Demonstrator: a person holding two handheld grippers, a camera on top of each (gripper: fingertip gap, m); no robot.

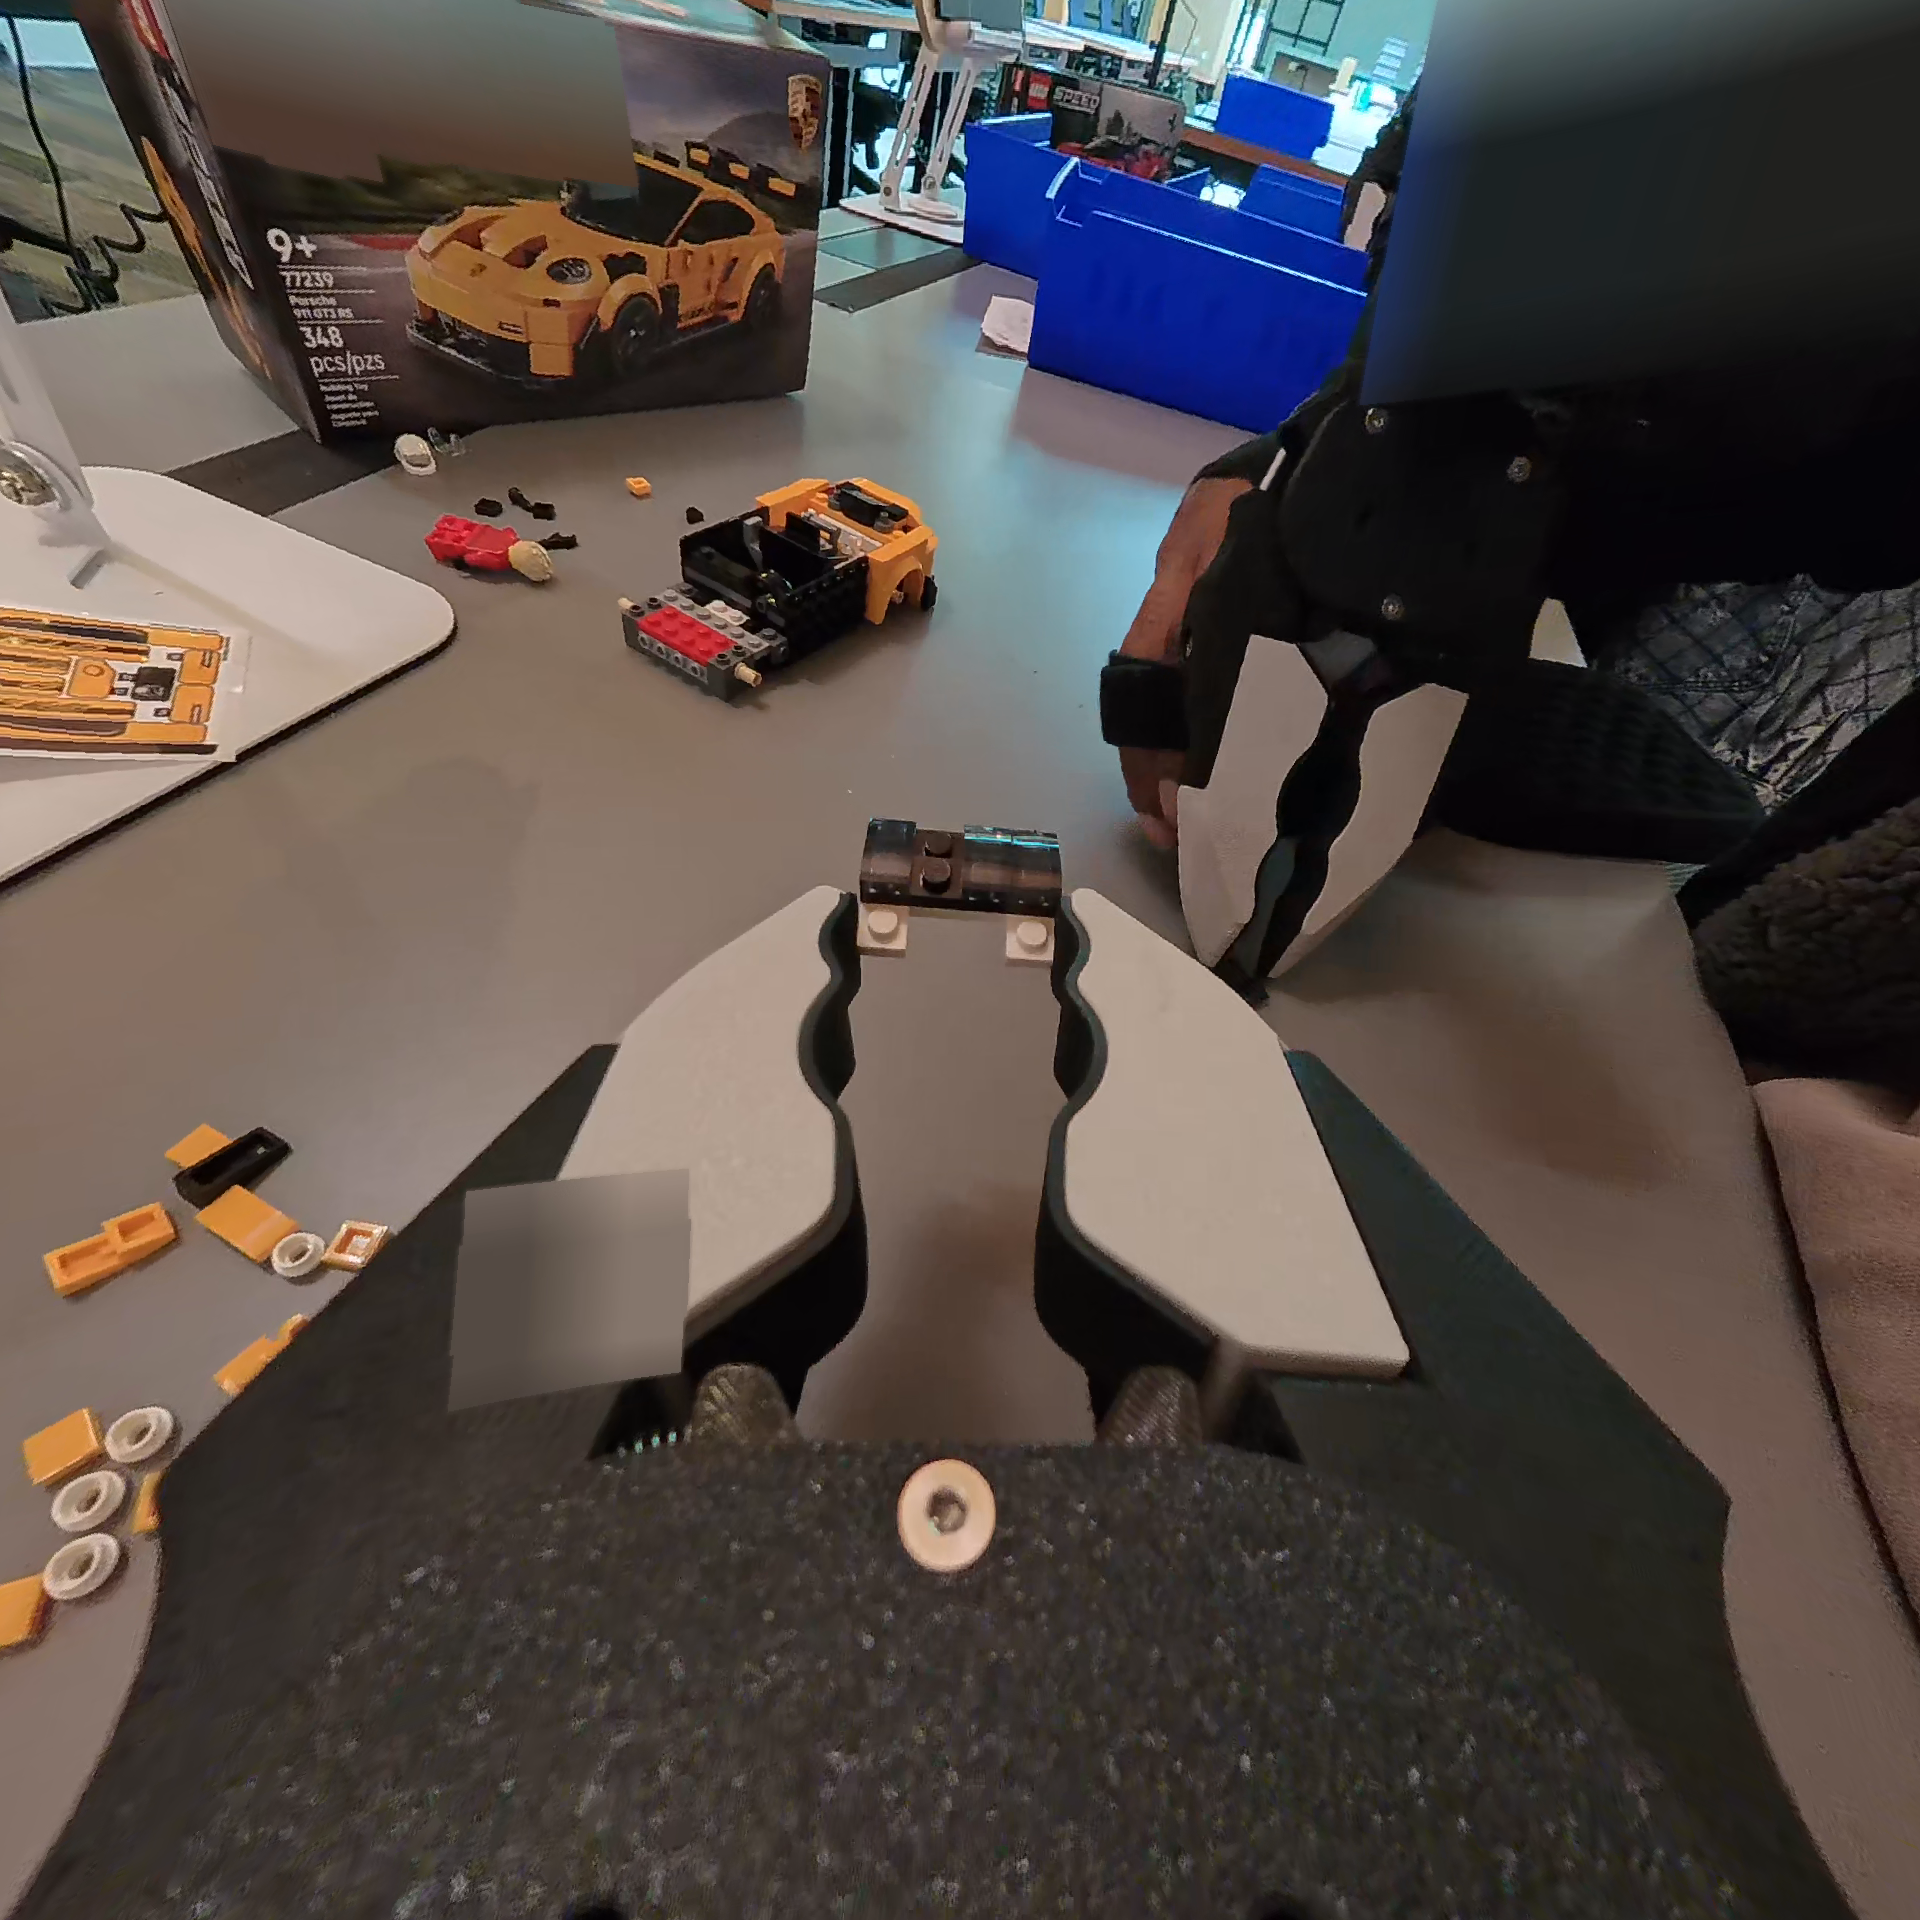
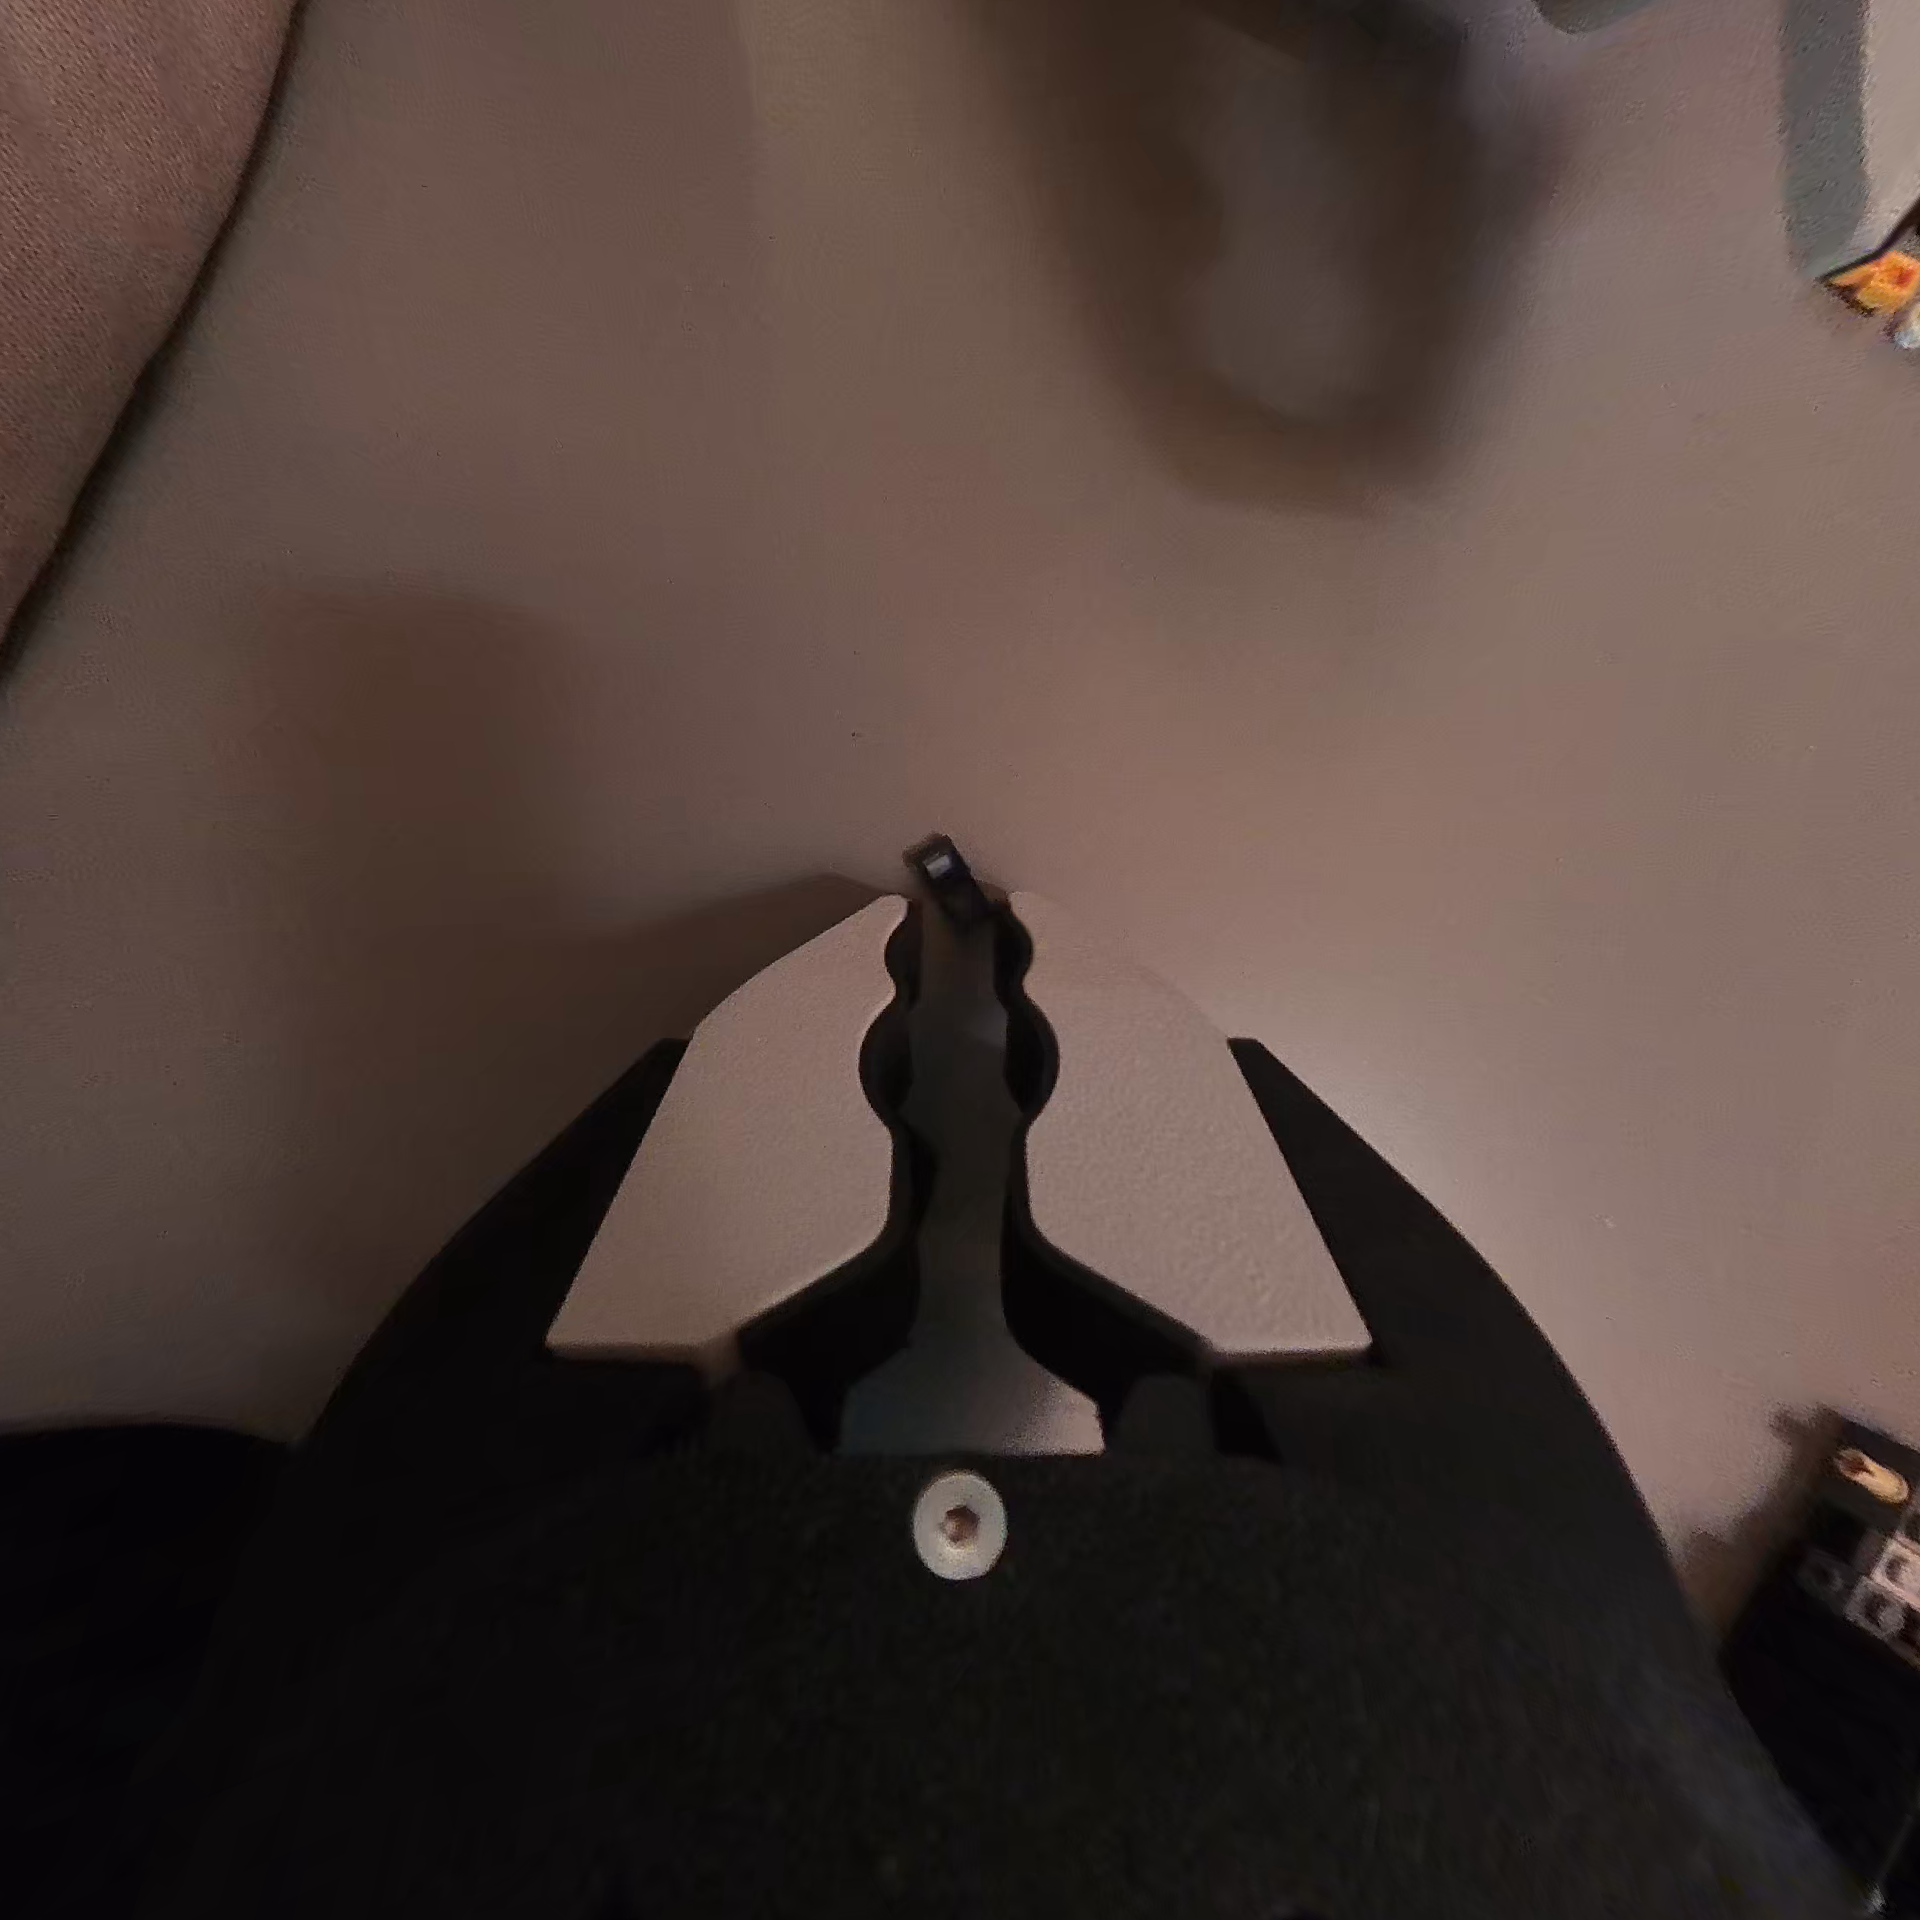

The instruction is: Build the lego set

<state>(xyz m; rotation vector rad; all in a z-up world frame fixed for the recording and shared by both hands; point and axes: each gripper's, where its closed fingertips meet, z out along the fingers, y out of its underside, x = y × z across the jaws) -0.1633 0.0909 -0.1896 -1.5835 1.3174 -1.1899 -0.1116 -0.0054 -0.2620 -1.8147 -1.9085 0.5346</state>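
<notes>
My left gripper [image 1: 956,914] has smooth grey plates over wavy black pads, and its fingers are spread just wide enough to clamp a small subassembly [image 1: 961,868]: smoky translucent blocks, black studs, two white plates at the tips. At eleven o'clock from it, well apart on the matte grey table [image 1: 623,883], sits the half-built car [image 1: 784,587], orange and black with red studs. At eight o'clock lie loose orange tiles [image 1: 109,1247]. My right gripper [image 2: 956,902] is nearly pressed together on a tiny dark piece [image 2: 948,875]; the dim view suggests a firm pinch.
</notes>
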